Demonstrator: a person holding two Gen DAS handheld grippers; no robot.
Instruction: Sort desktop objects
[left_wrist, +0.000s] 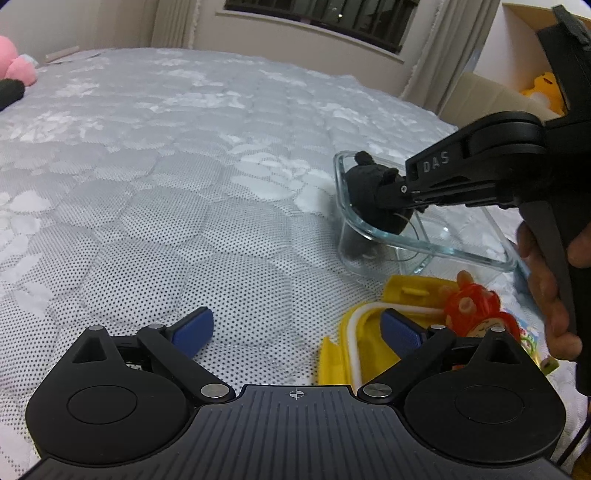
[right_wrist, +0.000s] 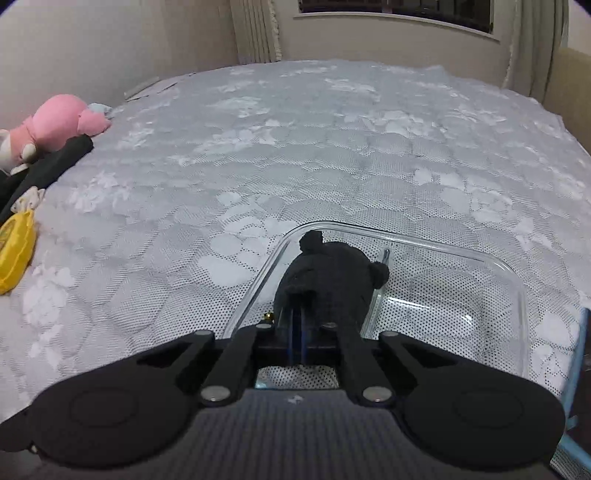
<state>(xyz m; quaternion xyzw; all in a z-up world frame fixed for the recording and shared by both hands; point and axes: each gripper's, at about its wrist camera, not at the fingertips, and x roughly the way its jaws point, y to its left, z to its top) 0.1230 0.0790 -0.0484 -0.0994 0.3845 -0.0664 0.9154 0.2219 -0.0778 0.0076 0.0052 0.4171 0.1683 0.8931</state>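
My right gripper (right_wrist: 297, 314) is shut on a small black plush toy (right_wrist: 332, 277) and holds it over the left end of a clear glass container (right_wrist: 517, 291). In the left wrist view the right gripper (left_wrist: 400, 195) grips the black plush toy (left_wrist: 369, 184) just above the rim of the glass container (left_wrist: 443, 247). My left gripper (left_wrist: 295, 328) is open and empty, low over the mattress, its right finger above a yellow lid (left_wrist: 340, 354). A red-orange toy figure (left_wrist: 472, 310) lies by the lid.
A grey patterned mattress (right_wrist: 295, 147) fills both views. A pink plush (right_wrist: 59, 118) and dark items lie at its far left edge, with a yellow object (right_wrist: 14, 251) nearby. A cardboard box (left_wrist: 491, 92) with a yellow toy stands at the right.
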